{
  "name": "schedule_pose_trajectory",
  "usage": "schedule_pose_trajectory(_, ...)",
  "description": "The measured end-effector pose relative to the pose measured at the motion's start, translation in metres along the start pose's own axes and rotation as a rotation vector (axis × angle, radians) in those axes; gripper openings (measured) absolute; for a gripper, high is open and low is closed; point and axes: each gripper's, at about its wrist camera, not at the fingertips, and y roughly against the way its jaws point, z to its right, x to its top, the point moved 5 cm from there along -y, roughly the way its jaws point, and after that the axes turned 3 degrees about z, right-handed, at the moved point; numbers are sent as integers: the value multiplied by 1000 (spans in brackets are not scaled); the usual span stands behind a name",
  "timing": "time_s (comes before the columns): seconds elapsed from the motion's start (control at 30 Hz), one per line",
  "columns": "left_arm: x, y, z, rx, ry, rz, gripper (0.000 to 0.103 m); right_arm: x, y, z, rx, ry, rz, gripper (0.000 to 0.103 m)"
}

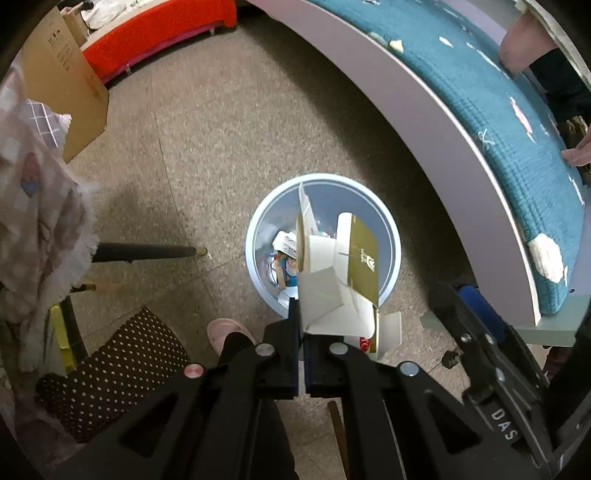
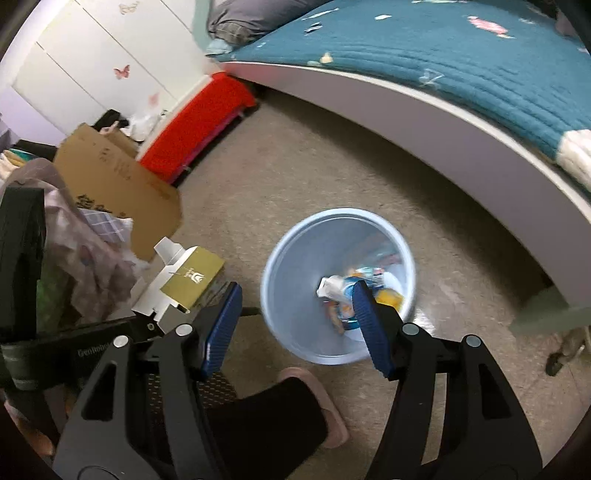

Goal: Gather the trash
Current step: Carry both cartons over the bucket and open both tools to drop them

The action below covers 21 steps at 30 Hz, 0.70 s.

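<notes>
The bin [image 1: 391,236] stands on open floor [image 1: 221,147], its light-blue rim round and unblocked from above. The bed [image 1: 443,122] runs close along one side of it, the frame edge near the rim but apart from it. On the other side the floor is bare up to a cardboard box [image 1: 70,88] and a red bench [image 1: 159,33], both well apart from the bin. A black rod [image 1: 147,252] lies on the floor pointing toward the bin, its tip short of the rim. A dotted cushion [image 1: 110,373] and a pink slipper [image 1: 229,332] sit nearer the camera.

The left gripper [image 1: 302,332] is pinched narrow on a white flap of a flattened carton [image 1: 343,280], gold and white. In the left view the carton hangs just over the near rim, partly above the bin's mouth. In the right view the same carton [image 2: 184,284] shows off to the left of the bin [image 2: 295,325], held up beside the cardboard box [image 2: 122,184].

The right gripper [image 2: 291,325] is spread wide and holds nothing. One blue finger [image 2: 369,325] overlaps the bin's opening; the other lies outside the rim. Wrappers [image 2: 343,291] lie at the bottom of the bin.
</notes>
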Motion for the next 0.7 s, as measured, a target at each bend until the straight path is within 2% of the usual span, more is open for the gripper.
schedule_pose_trajectory(0.27, 0, -6, 14, -11, -32, -20, 2, -1, 5, 12, -40, -27, 6, 62)
schedule_pose_trajectory(0.5, 20, 14, 27, -38, -31, 39, 3, 18, 46, 15, -31, -65, 172, 62)
schedule_pose_trajectory(0.53, 23, 19, 29, -52, -28, 54, 11, 21, 52, 15, -26, -67, 193, 62)
schedule_pose_trajectory(0.57, 25, 24, 31, -55, -24, 61, 46, 24, 58, 16, -21, -69, 212, 62)
schedule_pose_trajectory(0.6, 26, 26, 31, -47, -19, 61, 70, 27, 66, 16, -18, -70, 230, 62)
schedule_pose_trajectory(0.63, 28, 33, 30, -37, -8, 87, 88, 29, 71, 15, -15, -70, 238, 63)
schedule_pose_trajectory(0.7, 26, 44, 30, -36, -5, 126, 88, 31, 79, 14, -9, -71, 250, 63)
